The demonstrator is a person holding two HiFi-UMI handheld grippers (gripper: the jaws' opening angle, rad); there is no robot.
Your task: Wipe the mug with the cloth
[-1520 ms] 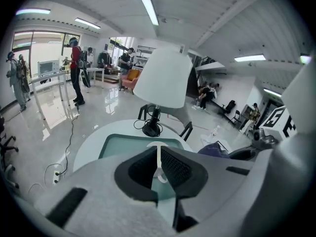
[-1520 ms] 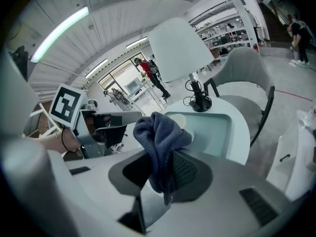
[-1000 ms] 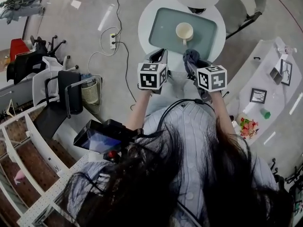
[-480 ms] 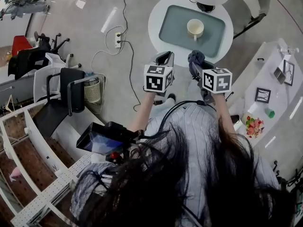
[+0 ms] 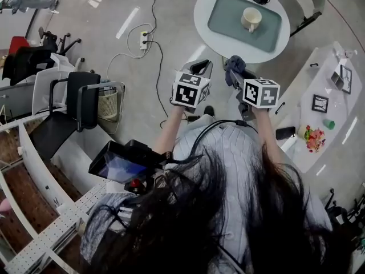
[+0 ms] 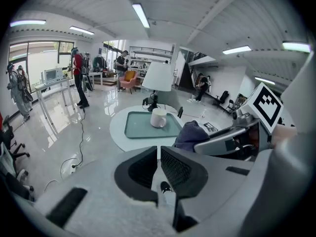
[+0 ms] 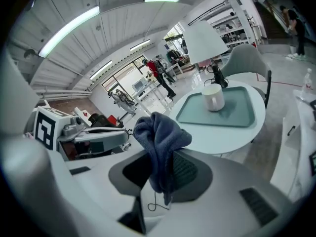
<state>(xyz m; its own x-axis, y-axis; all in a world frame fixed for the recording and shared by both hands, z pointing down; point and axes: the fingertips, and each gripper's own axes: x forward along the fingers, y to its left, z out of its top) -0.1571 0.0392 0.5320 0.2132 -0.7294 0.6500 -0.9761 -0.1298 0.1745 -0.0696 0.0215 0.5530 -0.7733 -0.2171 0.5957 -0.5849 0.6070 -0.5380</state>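
A cream mug stands on a teal tray on the round white table, well ahead of both grippers. Both gripper views show the mug too. A dark blue cloth hangs bunched from my right gripper, whose jaws are shut on it. In the head view the cloth sticks up from the right gripper, short of the table's near edge. My left gripper is shut with nothing in it, and sits beside the right one. The left gripper view also catches the cloth.
The round table carries a lamp base at its far side, with a grey chair behind it. A black chair and wire basket stand at left. A power strip and cables lie on the floor. A white side table at right holds small items.
Both grippers have drawn back from the table. The cloth was over the table's near edge and is now short of it. The mug has not moved on the tray.
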